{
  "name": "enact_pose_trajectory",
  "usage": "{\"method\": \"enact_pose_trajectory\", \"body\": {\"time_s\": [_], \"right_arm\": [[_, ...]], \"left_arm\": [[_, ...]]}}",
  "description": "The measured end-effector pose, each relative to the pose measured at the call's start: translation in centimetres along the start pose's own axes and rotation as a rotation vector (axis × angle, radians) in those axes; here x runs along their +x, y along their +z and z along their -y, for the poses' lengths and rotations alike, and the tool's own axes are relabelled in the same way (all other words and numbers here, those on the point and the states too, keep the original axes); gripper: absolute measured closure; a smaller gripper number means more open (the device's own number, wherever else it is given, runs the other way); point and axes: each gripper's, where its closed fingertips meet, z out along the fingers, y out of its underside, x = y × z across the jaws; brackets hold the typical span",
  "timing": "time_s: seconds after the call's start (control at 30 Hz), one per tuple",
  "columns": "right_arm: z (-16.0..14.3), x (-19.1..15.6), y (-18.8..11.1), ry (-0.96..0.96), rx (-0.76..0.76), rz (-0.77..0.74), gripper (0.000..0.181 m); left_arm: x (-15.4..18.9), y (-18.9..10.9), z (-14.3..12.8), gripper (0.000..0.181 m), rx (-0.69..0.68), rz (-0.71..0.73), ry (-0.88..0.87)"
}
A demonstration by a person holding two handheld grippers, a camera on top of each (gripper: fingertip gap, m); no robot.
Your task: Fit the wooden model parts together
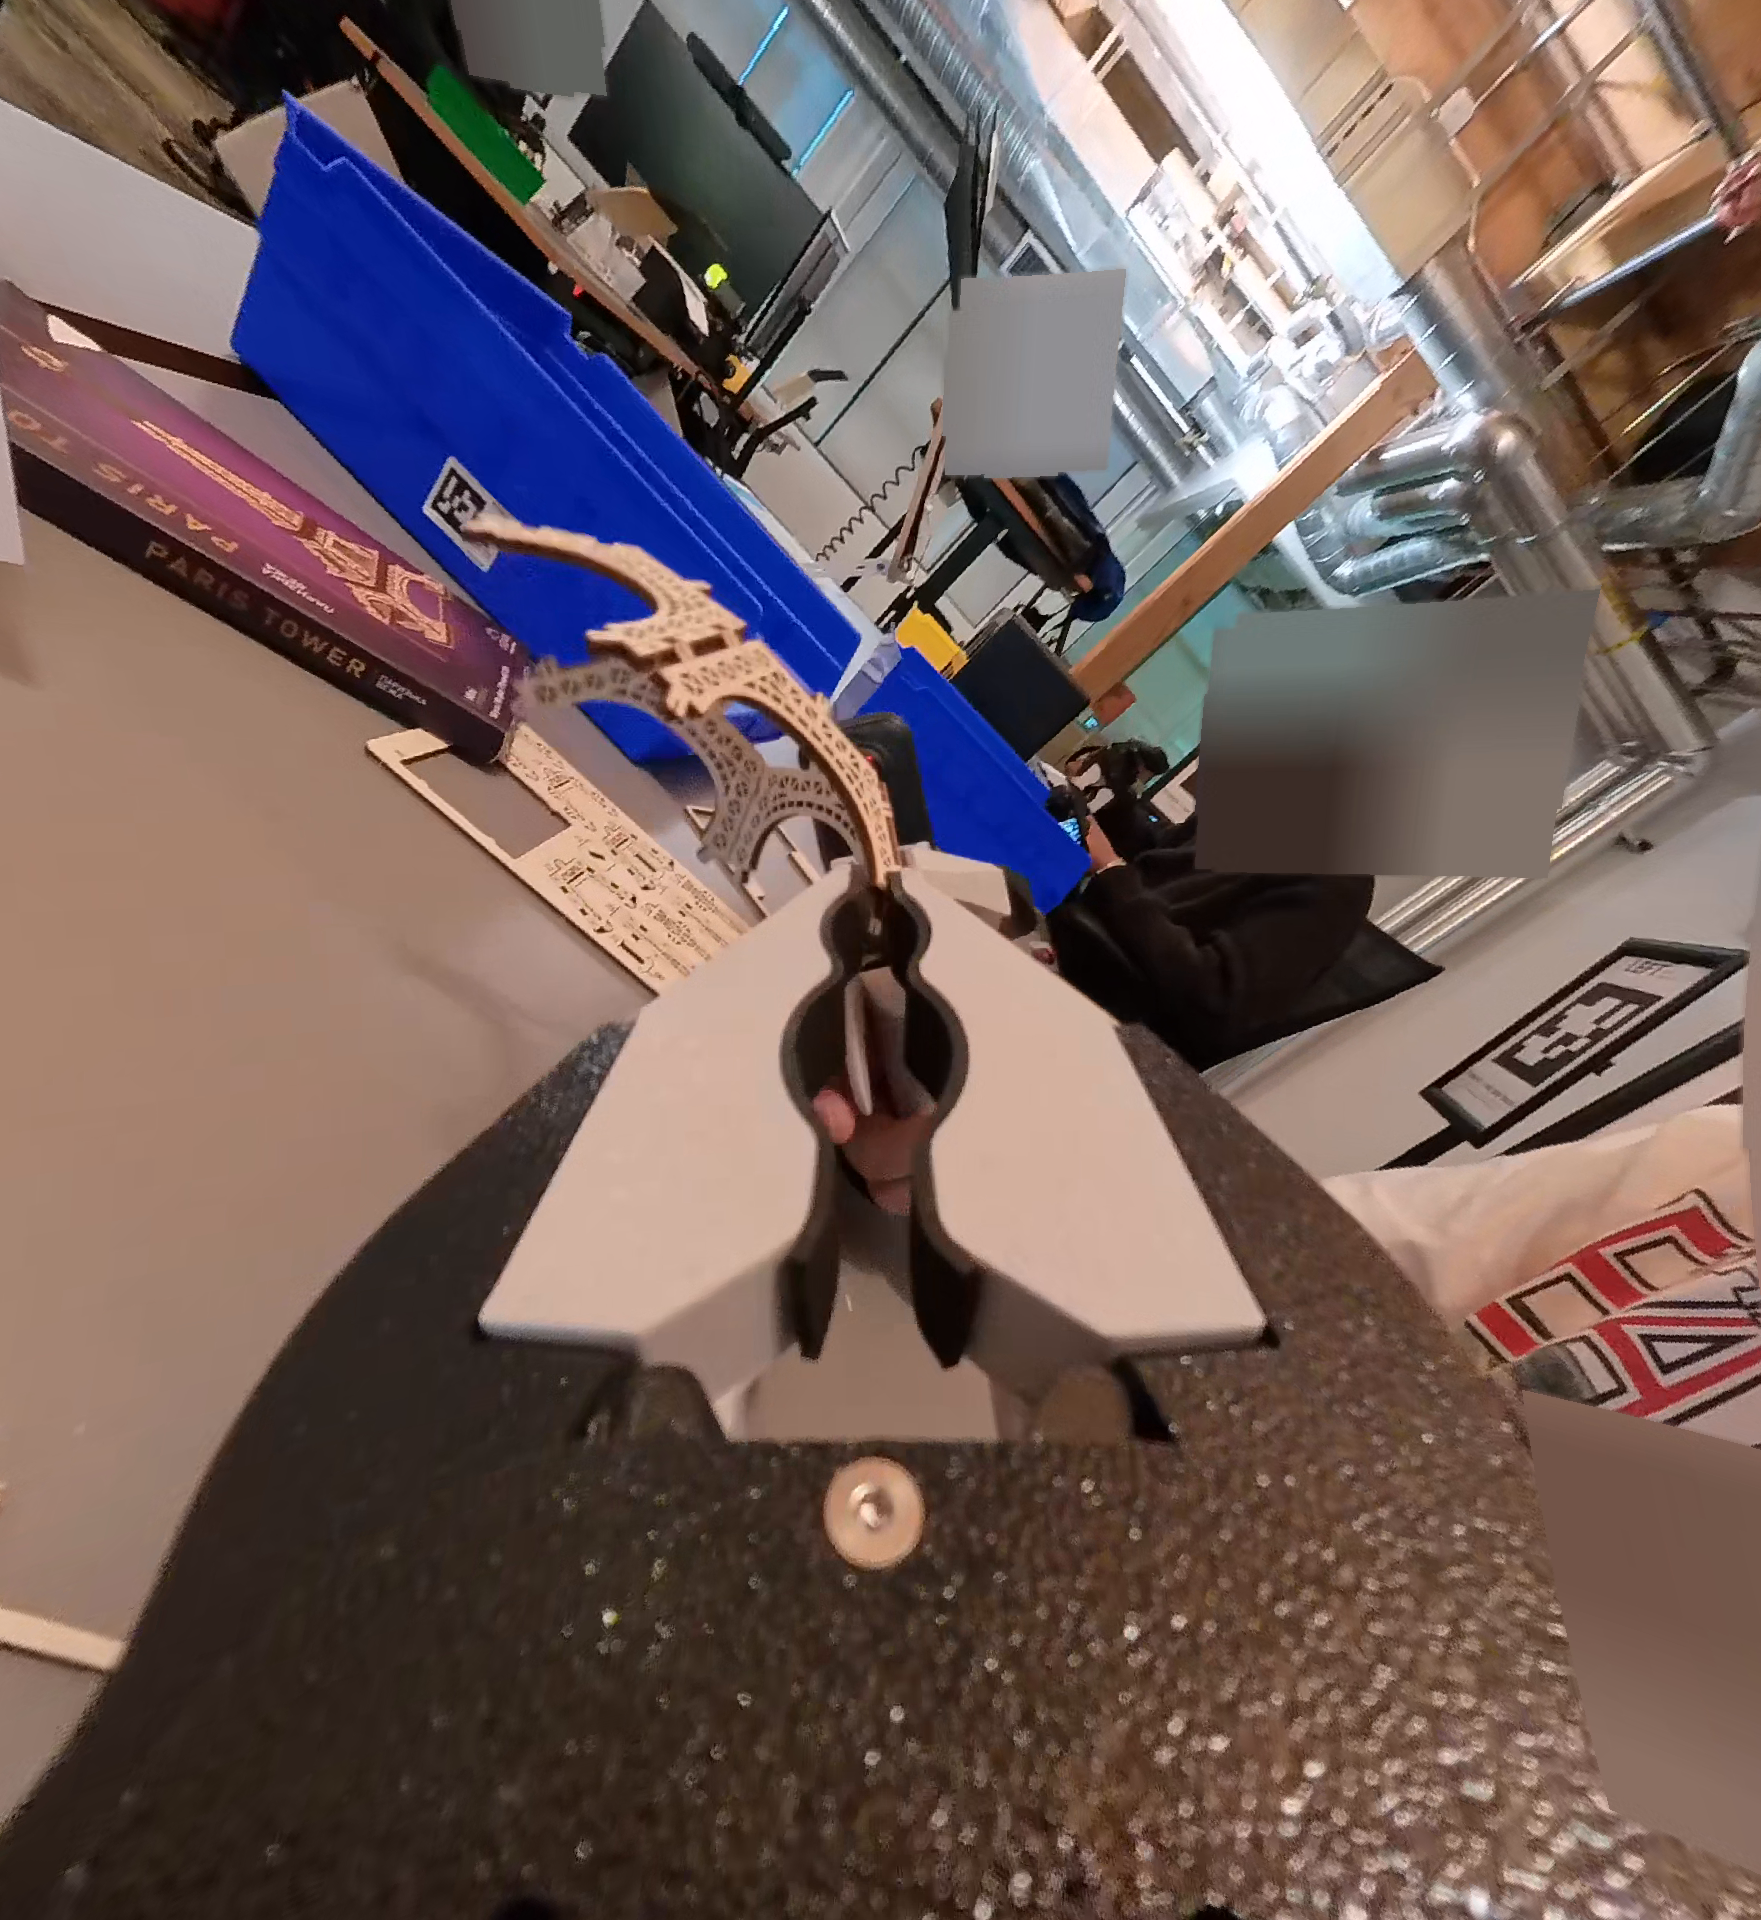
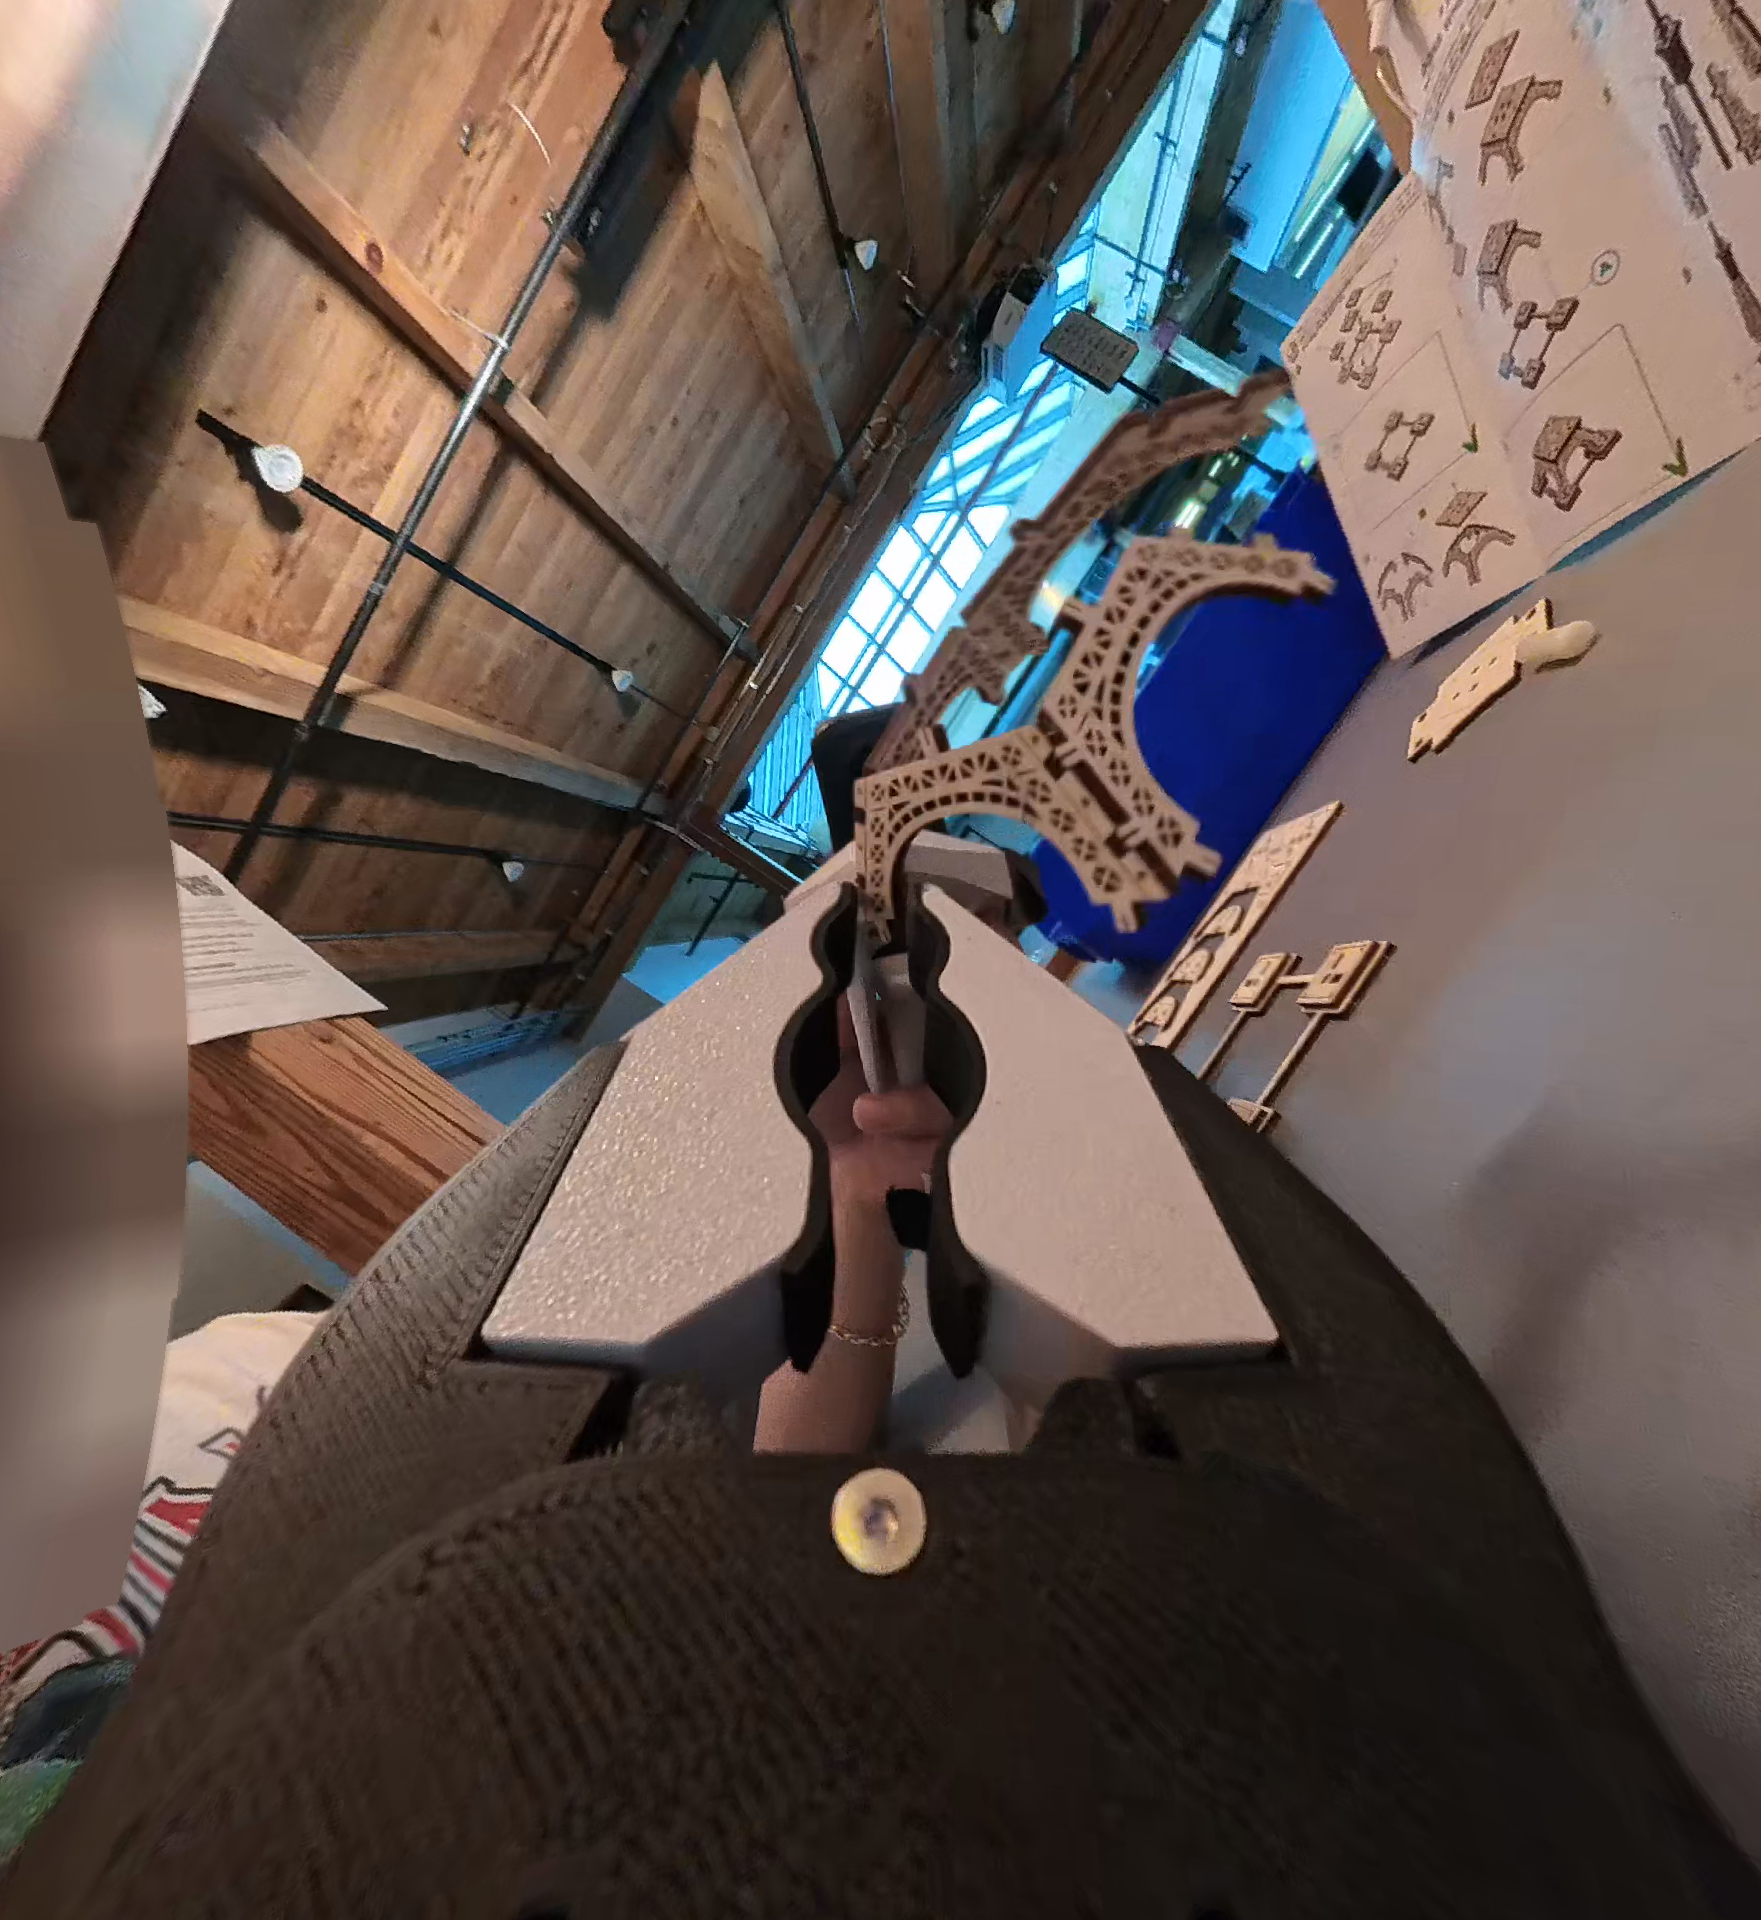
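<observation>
A pale wooden lattice assembly point(image 1: 710, 707) of several arched tower-leg pieces slotted together is held in the air between both grippers. My left gripper point(image 1: 881, 896) is shut on the end of one curved leg. My right gripper point(image 2: 881, 916) is shut on the end of another leg of the same assembly point(image 2: 1084, 727). The two grippers face each other closely: grey fingers of the other gripper point(image 1: 959, 883) show just behind the grasped leg in each view. The pinched ends are hidden between the pads.
A blue bin point(image 1: 543, 436) and a purple model box point(image 1: 263, 551) stand on the grey table behind the assembly. A punched-out wooden sheet point(image 1: 585, 831) lies there. The right wrist view shows an instruction sheet point(image 2: 1582, 260) and loose wooden parts point(image 2: 1478, 686), point(image 2: 1312, 977). Both grippers' tips are close together, under 4 cm apart.
</observation>
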Motion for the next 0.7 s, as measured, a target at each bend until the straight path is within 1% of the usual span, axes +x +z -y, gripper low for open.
{"method": "enact_pose_trajectory", "body": {"time_s": [0.07, 0.23, 0.4, 0.47, 0.53, 0.6, 0.67, 0.7], "right_arm": [[0.1, -0.2, 0.0, 0.004, 0.009, 0.013, 0.176], [0.2, -1.0, 0.0, -0.074, 0.0, 0.044, 0.18], [0.1, -1.8, 0.0, -0.092, -0.008, 0.089, 0.181], [0.2, -2.1, 0.0, -0.127, -0.01, 0.093, 0.181], [0.1, -3.0, -0.1, -0.157, -0.028, 0.13, 0.181], [0.2, -4.0, -0.3, -0.169, -0.027, 0.182, 0.181], [0.1, -4.8, -0.6, -0.151, -0.034, 0.247, 0.18], [0.1, -5.2, -0.7, -0.127, -0.031, 0.284, 0.18]], "left_arm": [[0.1, 0.1, 0.0, 0.181, 0.006, -0.012, -0.007], [0.3, 0.3, -0.1, 0.181, 0.007, -0.021, 0.003], [1.0, 0.5, 0.0, 0.181, 0.018, -0.02, 0.053], [1.0, 0.5, 0.0, 0.181, 0.014, -0.01, 0.085], [1.2, 0.4, 0.0, 0.18, 0.001, -0.005, 0.116], [1.9, 0.2, 0.0, 0.175, -0.009, -0.036, 0.147], [3.0, 0.0, 0.1, 0.175, -0.022, -0.074, 0.185], [3.4, 0.0, 0.1, 0.175, -0.035, -0.069, 0.239]]}}
